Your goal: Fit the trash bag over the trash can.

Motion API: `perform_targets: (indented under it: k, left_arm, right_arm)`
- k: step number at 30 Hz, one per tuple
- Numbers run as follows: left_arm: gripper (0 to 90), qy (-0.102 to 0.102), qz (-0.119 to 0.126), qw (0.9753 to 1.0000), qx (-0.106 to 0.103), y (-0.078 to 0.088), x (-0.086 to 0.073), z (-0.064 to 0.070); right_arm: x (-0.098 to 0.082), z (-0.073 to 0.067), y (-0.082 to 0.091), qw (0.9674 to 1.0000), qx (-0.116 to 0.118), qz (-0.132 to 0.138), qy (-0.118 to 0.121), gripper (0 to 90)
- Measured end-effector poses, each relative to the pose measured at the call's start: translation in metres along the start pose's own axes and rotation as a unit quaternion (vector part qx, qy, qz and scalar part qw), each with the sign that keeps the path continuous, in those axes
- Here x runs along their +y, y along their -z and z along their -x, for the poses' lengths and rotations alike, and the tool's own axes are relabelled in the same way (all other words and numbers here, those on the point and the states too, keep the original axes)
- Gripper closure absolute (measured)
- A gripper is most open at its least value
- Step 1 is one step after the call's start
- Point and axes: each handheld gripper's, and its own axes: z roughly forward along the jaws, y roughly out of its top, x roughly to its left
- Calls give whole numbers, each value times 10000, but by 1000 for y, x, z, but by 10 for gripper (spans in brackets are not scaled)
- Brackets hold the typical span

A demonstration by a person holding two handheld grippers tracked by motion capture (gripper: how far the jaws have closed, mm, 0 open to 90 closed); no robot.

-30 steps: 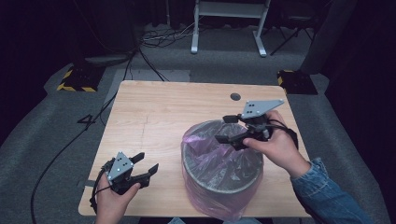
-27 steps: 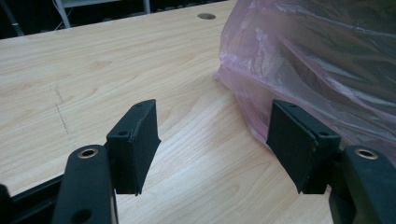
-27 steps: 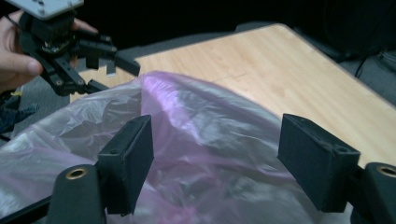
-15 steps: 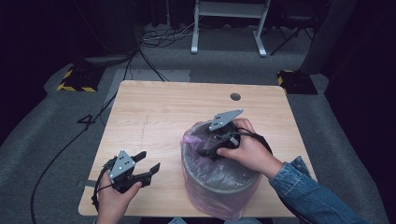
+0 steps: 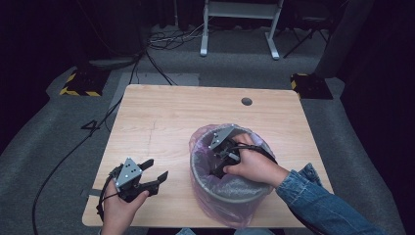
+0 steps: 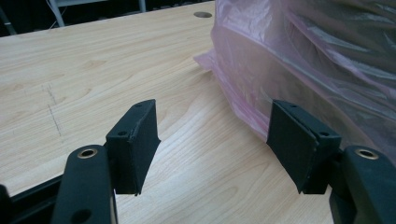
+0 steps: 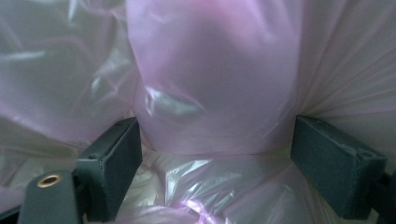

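Reaching right tool [image 5: 219, 164] into lined bin [image 5: 203, 169]

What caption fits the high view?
Right gripper reaches inside the pink-lined bin; left gripper waits open on the table.

Grey carpet floor [image 5: 58, 132], white stand [image 5: 240, 19], dark room

Light wooden table [image 5: 161, 117], rectangular, standing on grey carpet [image 5: 49, 147]; a small round dark hole [image 5: 246, 101] sits near its far right corner. One grey bin [image 5: 230, 193] lined with a pink plastic bag [image 5: 203, 139] stands on it, close to the near edge and right of centre. Faint pencil marks [image 6: 53, 107] cross the wood left of the bin.
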Motion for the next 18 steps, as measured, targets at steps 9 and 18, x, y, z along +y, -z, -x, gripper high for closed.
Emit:
perform_targets:
  k: [9,18]
  left_arm:
    - [337,-3,-1,10000,-31,-1,1,0]
    - [337,21,21,10000,-13,0,0,-1]
  right_arm:
    - [-6,-1,-18,9986,76,-495,-162,167]
    - [-5,-1,-2,9991,122,-274,-304,195]
